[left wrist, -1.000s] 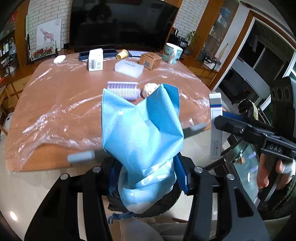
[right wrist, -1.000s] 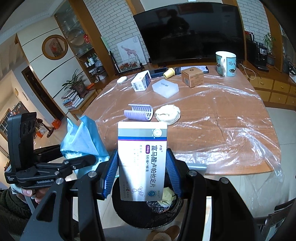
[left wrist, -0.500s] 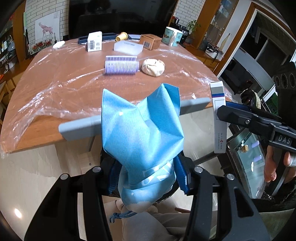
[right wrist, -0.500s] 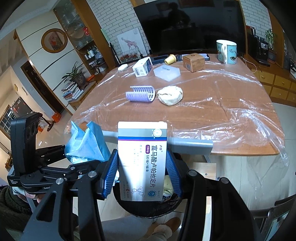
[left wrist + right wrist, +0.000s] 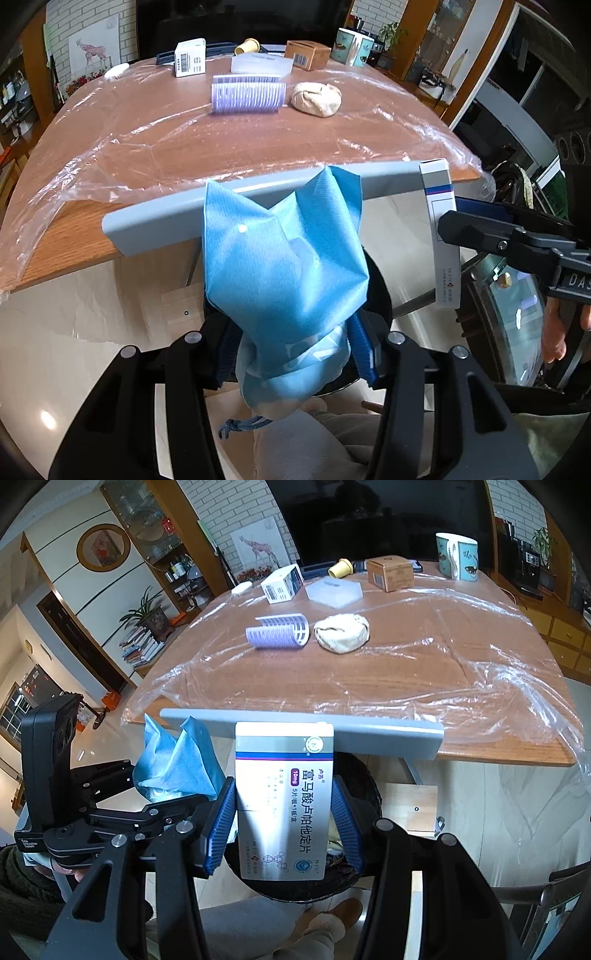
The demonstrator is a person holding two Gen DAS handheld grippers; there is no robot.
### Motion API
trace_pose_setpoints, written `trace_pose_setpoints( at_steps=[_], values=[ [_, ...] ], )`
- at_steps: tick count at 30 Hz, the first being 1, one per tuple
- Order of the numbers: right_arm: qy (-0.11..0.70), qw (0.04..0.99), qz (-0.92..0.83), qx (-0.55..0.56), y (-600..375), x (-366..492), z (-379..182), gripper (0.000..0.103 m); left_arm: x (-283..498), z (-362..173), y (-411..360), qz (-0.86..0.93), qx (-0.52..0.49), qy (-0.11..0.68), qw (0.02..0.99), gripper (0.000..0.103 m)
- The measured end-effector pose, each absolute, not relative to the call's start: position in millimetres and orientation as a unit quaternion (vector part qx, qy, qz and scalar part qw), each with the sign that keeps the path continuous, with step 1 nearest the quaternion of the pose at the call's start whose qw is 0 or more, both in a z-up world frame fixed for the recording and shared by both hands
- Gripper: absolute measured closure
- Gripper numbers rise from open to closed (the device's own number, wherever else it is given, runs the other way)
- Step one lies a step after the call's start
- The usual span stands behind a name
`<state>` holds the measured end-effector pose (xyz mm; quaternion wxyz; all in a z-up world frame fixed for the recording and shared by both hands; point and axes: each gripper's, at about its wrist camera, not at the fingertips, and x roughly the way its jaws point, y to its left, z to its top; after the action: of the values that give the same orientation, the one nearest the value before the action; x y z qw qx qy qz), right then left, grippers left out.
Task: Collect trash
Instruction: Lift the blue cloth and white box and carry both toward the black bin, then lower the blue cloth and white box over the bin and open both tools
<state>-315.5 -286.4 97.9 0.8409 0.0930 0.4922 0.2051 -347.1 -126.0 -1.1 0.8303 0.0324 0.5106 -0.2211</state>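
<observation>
My left gripper point(image 5: 291, 350) is shut on a crumpled blue cloth bag point(image 5: 280, 269) and holds it over a black trash bin point(image 5: 380, 291) below the table's near edge. The bag also shows in the right wrist view point(image 5: 177, 760). My right gripper point(image 5: 282, 830) is shut on a white medicine box point(image 5: 284, 797) with purple print, upright above the same bin point(image 5: 354, 878). The box shows edge-on in the left wrist view point(image 5: 441, 236). A purple ribbed roller point(image 5: 279, 631) and a beige crumpled wad point(image 5: 341, 632) lie on the table.
The wooden table point(image 5: 406, 672) is covered in clear plastic film. At its far side stand a white box point(image 5: 282, 583), a clear lid point(image 5: 334, 592), a brown carton point(image 5: 389, 574), a yellow cap point(image 5: 340, 568) and a mug point(image 5: 458, 555). A grey bar point(image 5: 303, 727) runs along the near edge.
Both grippers have pulled back and down from the table with their loads. The table's edge and grey bar now sit higher, and the bin shows beneath both.
</observation>
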Motion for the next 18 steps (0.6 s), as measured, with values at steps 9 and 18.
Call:
trace_pose_setpoints(
  at_steps=[9, 18],
  values=[
    [0.511, 0.832, 0.202, 0.072, -280, -315, 78, 0.053, -347, -18, -131, -0.217, 0.055, 0.524, 0.822, 0.051],
    [0.528, 0.823, 0.197, 0.069, -278, -311, 57, 0.053, -344, -33, -133, -0.213, 0.072, 0.536, 0.814, 0.051]
  ],
)
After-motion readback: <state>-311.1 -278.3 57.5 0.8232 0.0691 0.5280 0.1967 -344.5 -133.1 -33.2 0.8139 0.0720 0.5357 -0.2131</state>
